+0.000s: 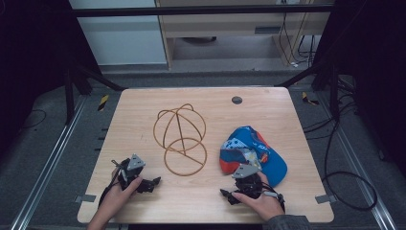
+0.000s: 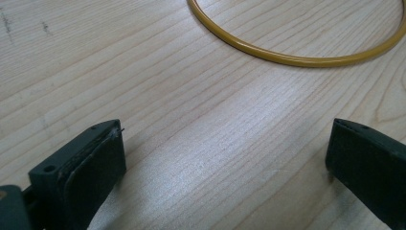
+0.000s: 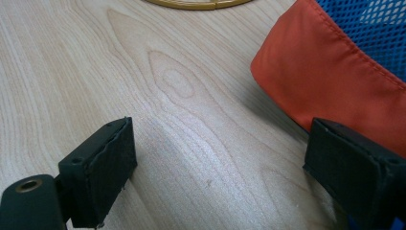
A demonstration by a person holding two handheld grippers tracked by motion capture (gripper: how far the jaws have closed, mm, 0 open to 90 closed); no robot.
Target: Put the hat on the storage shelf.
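A gold wire frame (image 1: 179, 139), a domed cage on a round base ring, stands in the middle of the wooden table (image 1: 139, 110). To its right lies a blue and orange mesh cap (image 1: 253, 153). My left gripper (image 1: 149, 183) rests near the front edge, left of the frame, open and empty. In the left gripper view my left gripper (image 2: 225, 143) faces the frame's base ring (image 2: 297, 60). My right gripper (image 1: 235, 191) sits just in front of the cap, also open. In the right gripper view the cap's orange band (image 3: 335, 81) lies beside the right jaw of my right gripper (image 3: 220, 143), and I cannot tell if they touch.
A small grey disc (image 1: 236, 100) is set into the table near its far edge. Metal rails (image 1: 52, 158) run along both sides of the table. Cables (image 1: 349, 187) lie on the floor at the right. A hand holds each gripper from the front edge.
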